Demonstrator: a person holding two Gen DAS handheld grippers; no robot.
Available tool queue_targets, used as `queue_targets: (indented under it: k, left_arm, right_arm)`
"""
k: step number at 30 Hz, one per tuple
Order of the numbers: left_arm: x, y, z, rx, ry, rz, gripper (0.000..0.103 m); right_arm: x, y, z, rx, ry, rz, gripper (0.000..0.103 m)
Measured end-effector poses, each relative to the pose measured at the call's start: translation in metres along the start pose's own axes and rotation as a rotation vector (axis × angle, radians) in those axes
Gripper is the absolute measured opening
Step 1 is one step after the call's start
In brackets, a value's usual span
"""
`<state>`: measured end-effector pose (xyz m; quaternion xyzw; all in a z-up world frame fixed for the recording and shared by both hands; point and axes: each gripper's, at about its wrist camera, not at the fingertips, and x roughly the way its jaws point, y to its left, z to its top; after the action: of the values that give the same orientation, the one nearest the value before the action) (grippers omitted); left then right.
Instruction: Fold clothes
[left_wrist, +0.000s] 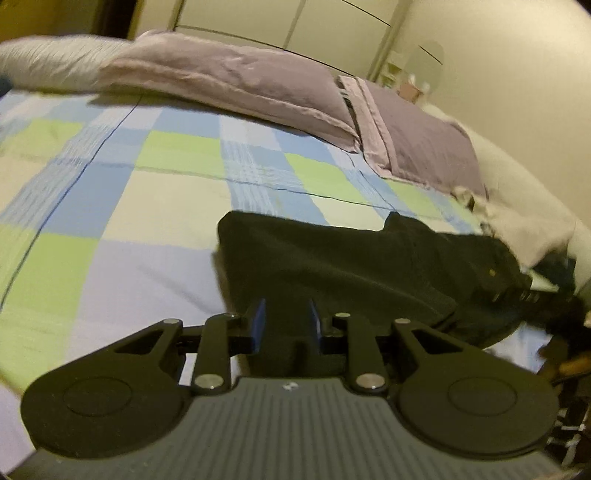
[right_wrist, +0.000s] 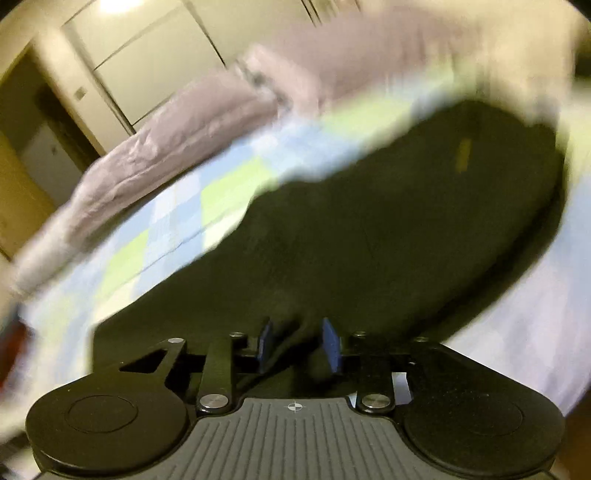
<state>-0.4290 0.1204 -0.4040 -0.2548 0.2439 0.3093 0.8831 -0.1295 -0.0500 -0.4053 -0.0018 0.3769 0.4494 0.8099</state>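
Observation:
A black garment (left_wrist: 351, 266) with a small metal button lies spread on a checked blue, green and white bedspread (left_wrist: 129, 184). My left gripper (left_wrist: 286, 321) sits at the garment's near edge, and black fabric fills the narrow gap between its blue pads (left_wrist: 258, 321). In the right wrist view the same black garment (right_wrist: 388, 221) fills the middle, strongly blurred. My right gripper (right_wrist: 298, 345) has a fold of the dark cloth bunched between its blue pads (right_wrist: 330, 347). Both grippers are shut on the cloth.
Two purple pillows (left_wrist: 240, 77) (left_wrist: 424, 140) lie along the head of the bed, also seen blurred as purple pillows (right_wrist: 177, 136). A crumpled white cloth (left_wrist: 524, 229) lies at the right edge. Pale wardrobe doors (left_wrist: 295, 22) stand behind. A dark doorway (right_wrist: 48, 122) is at the left.

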Motion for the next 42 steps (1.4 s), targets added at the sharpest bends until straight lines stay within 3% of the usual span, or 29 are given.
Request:
queue_targets:
  k: [1, 5, 8, 11, 12, 14, 16, 19, 23, 26, 32, 36, 39, 42]
  left_arm:
    - [0.004, -0.004, 0.002, 0.024, 0.002, 0.0, 0.019]
    - [0.031, -0.014, 0.003, 0.101, 0.048, 0.019, 0.02]
    - [0.052, -0.018, -0.009, 0.173, 0.111, 0.051, 0.02]
    - [0.051, -0.015, -0.01, 0.164, 0.117, 0.045, 0.02]
    - [0.049, -0.013, -0.004, 0.151, 0.115, 0.053, 0.015]
    - [0.043, -0.009, 0.009, 0.133, 0.082, 0.073, 0.012]
    - [0.042, -0.005, 0.027, 0.111, 0.018, 0.093, 0.012]
    - [0.063, 0.001, 0.049, 0.075, 0.016, 0.078, 0.013]
    - [0.102, 0.0, 0.05, 0.116, 0.065, 0.114, 0.013]
    - [0.118, -0.001, 0.046, 0.136, 0.069, 0.128, 0.014]
    - [0.095, -0.011, 0.045, 0.173, 0.044, 0.151, 0.012]
    - [0.052, -0.021, 0.029, 0.162, 0.021, 0.121, 0.012]
    - [0.045, -0.028, 0.007, 0.161, 0.075, 0.124, 0.012]
    - [0.046, -0.033, -0.01, 0.143, 0.113, 0.141, 0.012]
  right_arm:
    - [-0.006, 0.007, 0.001, -0.069, -0.045, -0.023, 0.034]
    - [0.016, 0.031, -0.003, -0.247, -0.052, 0.139, 0.034]
    - [0.042, 0.044, -0.024, -0.403, 0.014, 0.122, 0.033]
    - [0.057, 0.055, -0.035, -0.521, 0.084, 0.092, 0.033]
    - [0.058, 0.058, -0.031, -0.534, 0.112, 0.084, 0.033]
    - [0.058, 0.056, -0.015, -0.53, 0.169, 0.095, 0.033]
    - [0.046, 0.055, -0.002, -0.53, 0.136, 0.11, 0.034]
    - [0.068, 0.06, 0.018, -0.515, 0.066, 0.118, 0.034]
    - [0.099, 0.067, 0.042, -0.499, -0.016, 0.124, 0.034]
    - [0.132, 0.064, 0.03, -0.55, 0.082, 0.071, 0.033]
    - [0.117, 0.054, 0.027, -0.54, 0.075, 0.065, 0.033]
    - [0.053, 0.038, 0.026, -0.491, 0.001, 0.101, 0.034]
    - [0.02, 0.029, 0.009, -0.493, 0.017, 0.128, 0.034]
    - [0.024, 0.022, -0.015, -0.505, 0.063, 0.088, 0.033]
